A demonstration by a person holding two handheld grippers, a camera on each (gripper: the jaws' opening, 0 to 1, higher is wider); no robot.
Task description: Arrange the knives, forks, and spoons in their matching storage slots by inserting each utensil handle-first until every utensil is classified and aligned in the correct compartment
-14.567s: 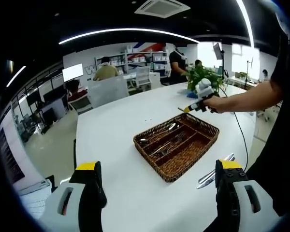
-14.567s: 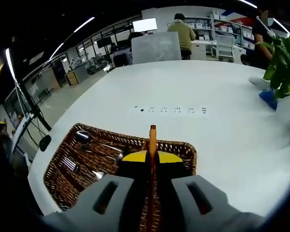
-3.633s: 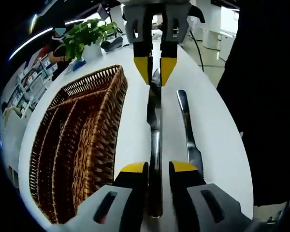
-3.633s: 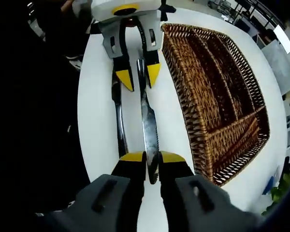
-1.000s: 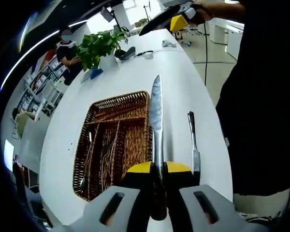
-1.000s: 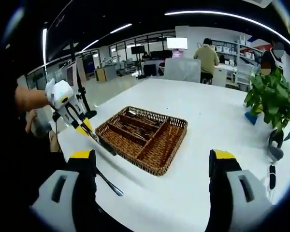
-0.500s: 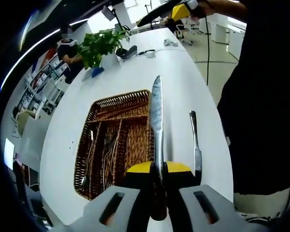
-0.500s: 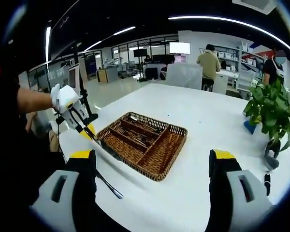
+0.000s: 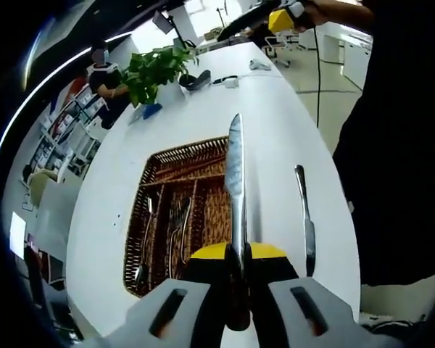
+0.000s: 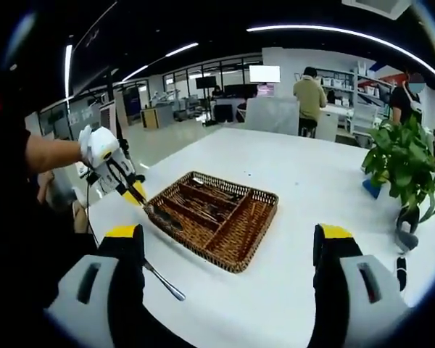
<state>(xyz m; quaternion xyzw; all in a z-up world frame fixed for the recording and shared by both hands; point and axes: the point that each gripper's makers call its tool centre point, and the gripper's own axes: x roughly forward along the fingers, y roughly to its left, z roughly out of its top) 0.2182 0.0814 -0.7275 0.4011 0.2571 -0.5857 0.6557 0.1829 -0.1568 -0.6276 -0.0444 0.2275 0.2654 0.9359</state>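
White table (image 9: 275, 109); left gripper (image 9: 238, 254) clamps knife (image 9: 235, 174) over basket (image 9: 156, 217).

Table: white top (image 10: 304, 185), long with rounded ends.
Plant: green potted plant (image 10: 406, 167) near the table's edge; also at the far end in the left gripper view (image 9: 154, 69).
Blue item: small, beside the plant (image 10: 372, 188).
Dark object: on the table by the plant (image 9: 196, 80); kind cannot be told.
People: one in an olive top (image 10: 309, 94), back turned, at shelving.
Ceiling: long light strips (image 10: 326, 30).
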